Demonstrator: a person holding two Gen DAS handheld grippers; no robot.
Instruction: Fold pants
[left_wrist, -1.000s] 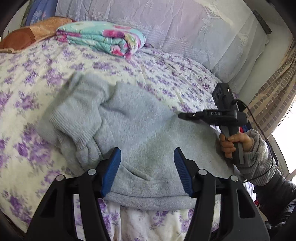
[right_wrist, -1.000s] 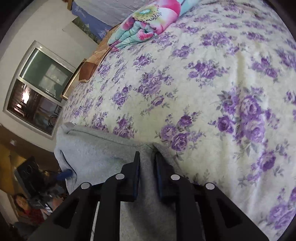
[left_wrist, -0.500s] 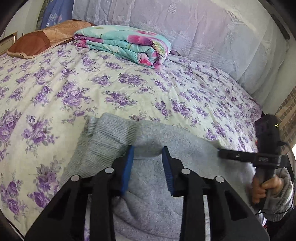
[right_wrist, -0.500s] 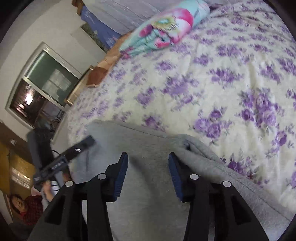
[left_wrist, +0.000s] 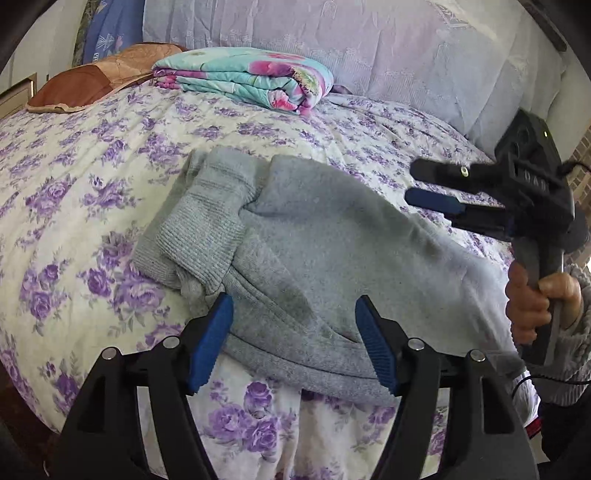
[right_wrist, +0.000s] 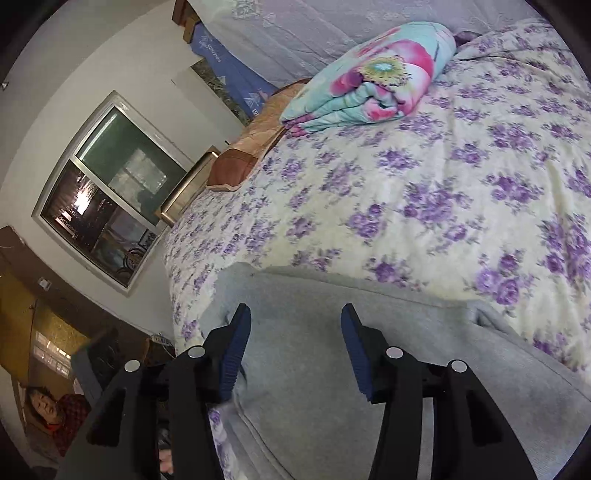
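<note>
The left gripper (left_wrist: 293, 341) hangs over the near edge of the grey pants (left_wrist: 314, 251), its jaws opening and grasping nothing. The pants lie folded on the bed (left_wrist: 92, 166), probably just laid down. The right gripper (left_wrist: 424, 184), beside the pants, is also opening, empty. Beyond them lies a folded blanket (left_wrist: 243, 79).

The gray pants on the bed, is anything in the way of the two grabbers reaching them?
No, nothing visible blocks them. The gray pants lie bare on the flowered bedspread. The left gripper and right gripper hover over the cloth, jaws opening, nothing pinched.
</note>
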